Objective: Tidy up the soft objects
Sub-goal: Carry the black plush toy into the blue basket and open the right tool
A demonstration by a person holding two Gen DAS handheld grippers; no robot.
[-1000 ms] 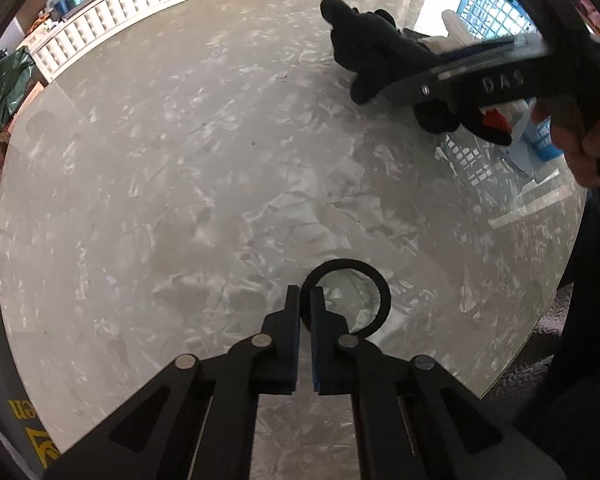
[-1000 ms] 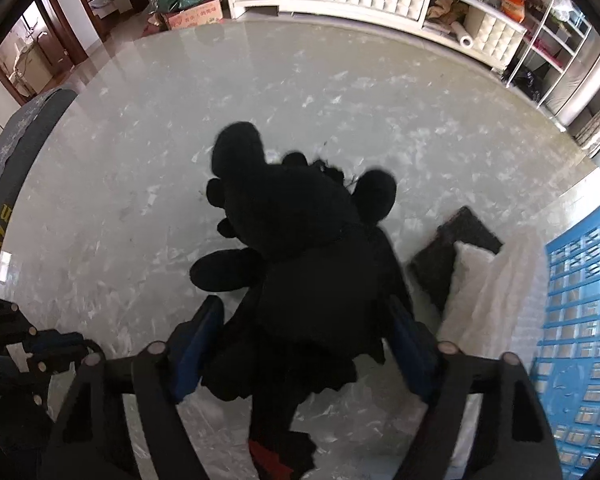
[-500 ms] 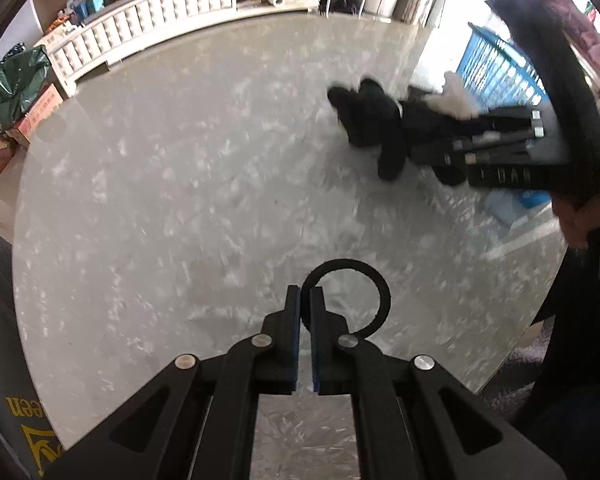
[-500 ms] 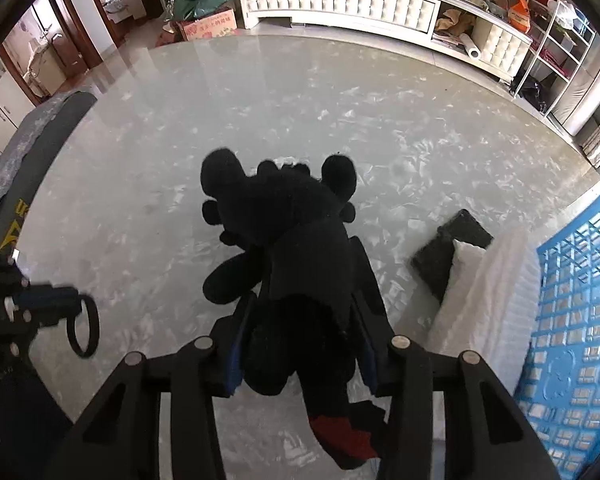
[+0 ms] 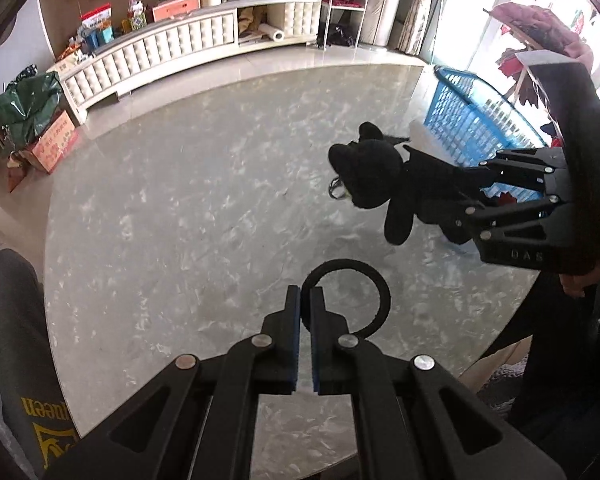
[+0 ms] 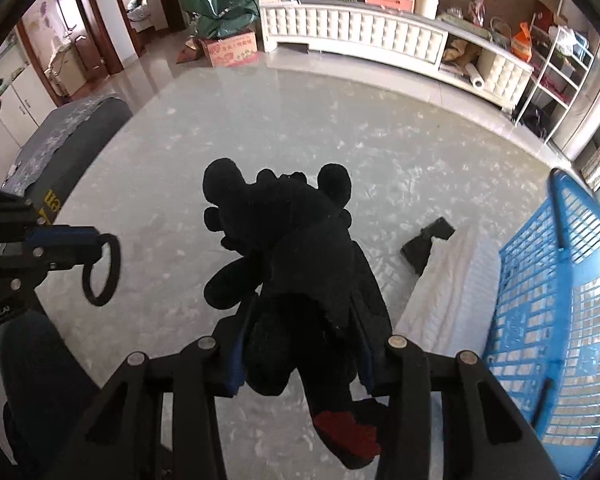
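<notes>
A black plush toy (image 6: 296, 264) with round ears and a red patch at its tail end hangs in the air above a round marble table (image 5: 188, 216), gripped around its body by the right gripper (image 6: 300, 344). The blue-padded fingers press into the plush from both sides, so the tongs are clenched on it. In the right wrist view the toy fills the centre, head toward 12 o'clock, red tail toward 6 o'clock. In the left wrist view the same toy sits at about 2 o'clock, head pointing left, with the right gripper reaching in level from the right edge and the person's hand (image 5: 580, 284) wrapped on its handle.

The left gripper (image 5: 305, 300) is held low over the near part of the table, fingers pointing toward 12 o'clock. Its tongs are pinched almost together on a black ring-shaped hair tie (image 5: 348, 296), which loops out to the right of the fingertips.

A blue plastic basket (image 6: 556, 288) with lattice walls stands at the table's right edge, about 3 o'clock in the right wrist view; its contents cannot be made out. Just beside it, on the table, lies a folded white towel (image 6: 448, 292), and touching the towel's far end is a small dark cloth (image 6: 424, 244).
</notes>
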